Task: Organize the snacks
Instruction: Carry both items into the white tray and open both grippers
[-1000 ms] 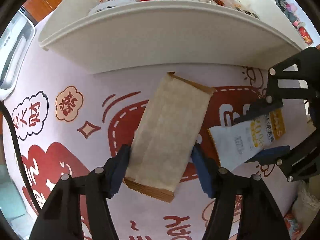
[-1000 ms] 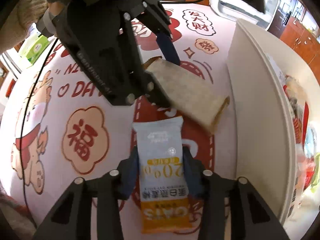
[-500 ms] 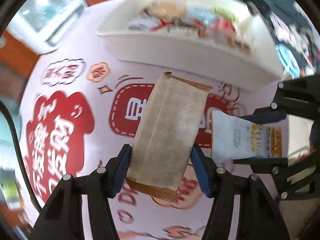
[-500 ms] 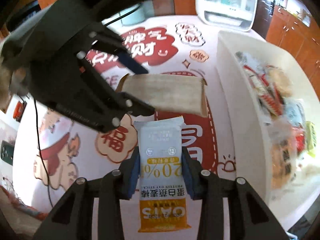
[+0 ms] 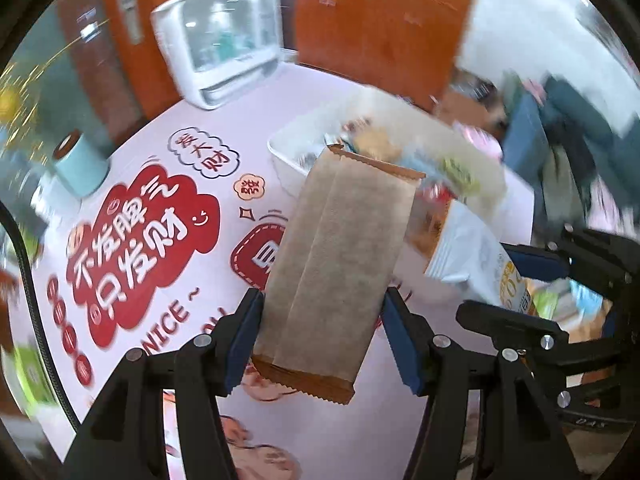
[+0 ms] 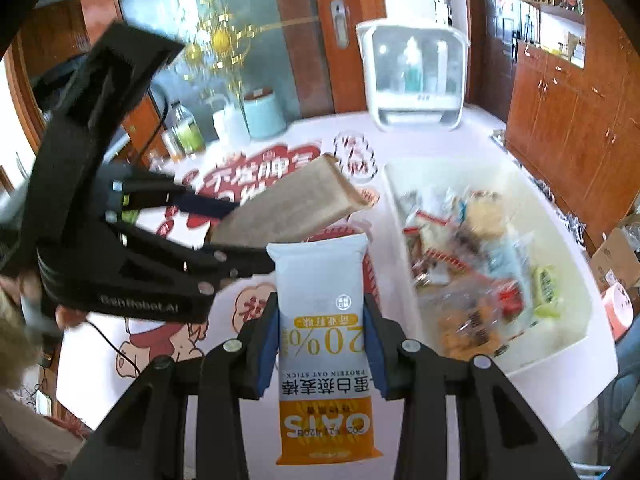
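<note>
My left gripper (image 5: 322, 338) is shut on a brown paper snack packet (image 5: 340, 264) and holds it in the air, pointing toward a white bin (image 5: 286, 162) filled with several snacks. My right gripper (image 6: 320, 350) is shut on a white and orange oat bar packet (image 6: 322, 344), also lifted above the table. The oat bar (image 5: 472, 258) shows at the right in the left wrist view, just right of the brown packet. In the right wrist view the brown packet (image 6: 288, 208) and left gripper (image 6: 218, 224) are up and to the left, and the bin (image 6: 568, 344) lies to the right.
A pink tablecloth (image 5: 152, 216) with red prints covers the table. A white countertop appliance (image 5: 224, 44) stands at the far edge, also seen in the right wrist view (image 6: 414, 76). A light blue canister (image 5: 80, 164) stands far left. Bottles and a kettle (image 6: 224, 120) stand behind.
Both grippers have lifted their packets well above the table and tilted up. The bin now lies lower and farther away, and the room behind has come into view.
</note>
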Demonstrator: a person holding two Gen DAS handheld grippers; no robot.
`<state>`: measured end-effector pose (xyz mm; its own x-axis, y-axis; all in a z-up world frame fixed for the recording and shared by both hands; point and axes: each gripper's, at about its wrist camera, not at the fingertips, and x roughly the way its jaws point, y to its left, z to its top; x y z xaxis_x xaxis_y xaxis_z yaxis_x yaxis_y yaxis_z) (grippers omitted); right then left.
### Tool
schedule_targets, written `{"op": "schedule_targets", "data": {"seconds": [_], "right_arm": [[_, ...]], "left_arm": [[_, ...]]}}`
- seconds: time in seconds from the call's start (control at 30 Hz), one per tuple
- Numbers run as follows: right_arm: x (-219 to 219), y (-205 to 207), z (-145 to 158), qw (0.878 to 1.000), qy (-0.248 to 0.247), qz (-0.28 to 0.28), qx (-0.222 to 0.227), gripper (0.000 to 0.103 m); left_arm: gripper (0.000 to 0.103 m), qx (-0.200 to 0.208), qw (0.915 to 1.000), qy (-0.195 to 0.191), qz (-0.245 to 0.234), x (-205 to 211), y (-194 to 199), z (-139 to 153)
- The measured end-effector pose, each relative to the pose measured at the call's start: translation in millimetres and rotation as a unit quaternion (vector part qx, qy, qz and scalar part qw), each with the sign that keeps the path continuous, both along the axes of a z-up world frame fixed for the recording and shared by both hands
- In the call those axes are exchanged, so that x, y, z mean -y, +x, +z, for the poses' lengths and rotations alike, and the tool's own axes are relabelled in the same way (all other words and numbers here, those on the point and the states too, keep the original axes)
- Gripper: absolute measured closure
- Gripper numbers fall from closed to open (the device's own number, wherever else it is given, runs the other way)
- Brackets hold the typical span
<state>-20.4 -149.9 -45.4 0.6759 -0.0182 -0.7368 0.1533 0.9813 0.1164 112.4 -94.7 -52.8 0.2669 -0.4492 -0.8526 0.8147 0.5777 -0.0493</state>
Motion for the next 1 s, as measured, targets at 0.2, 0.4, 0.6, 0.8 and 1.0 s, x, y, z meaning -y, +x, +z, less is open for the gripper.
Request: {"op": "schedule_targets", "data": {"seconds": [0.2, 0.4, 0.6, 0.8, 1.0], "right_arm": [[62, -5, 35, 0.998, -0.001, 0.043, 0.038, 0.064], [126, -6, 55, 0.996, -0.007, 0.066, 0.055, 0.064], [180, 8, 56, 0.998, 0.006, 0.044, 0.049, 0.064], [213, 25, 48, 0.999, 0.026, 0.029, 0.038, 0.064], [230, 36, 38, 0.999, 0.03, 0.02, 0.024, 0.06]], "left_arm": [[0.044, -0.011, 0.9942, -0.049, 0.095, 46, -19, 22], [0.044, -0.008, 0.9867, -0.067, 0.148, 101, -29, 26], [0.044, -0.002, 0.9801, -0.063, 0.188, 144, -33, 21], [0.044, -0.005, 0.9772, -0.05, 0.206, 166, -30, 11], [0.043, -0.007, 0.9752, -0.038, 0.218, 175, -27, 3]]}}
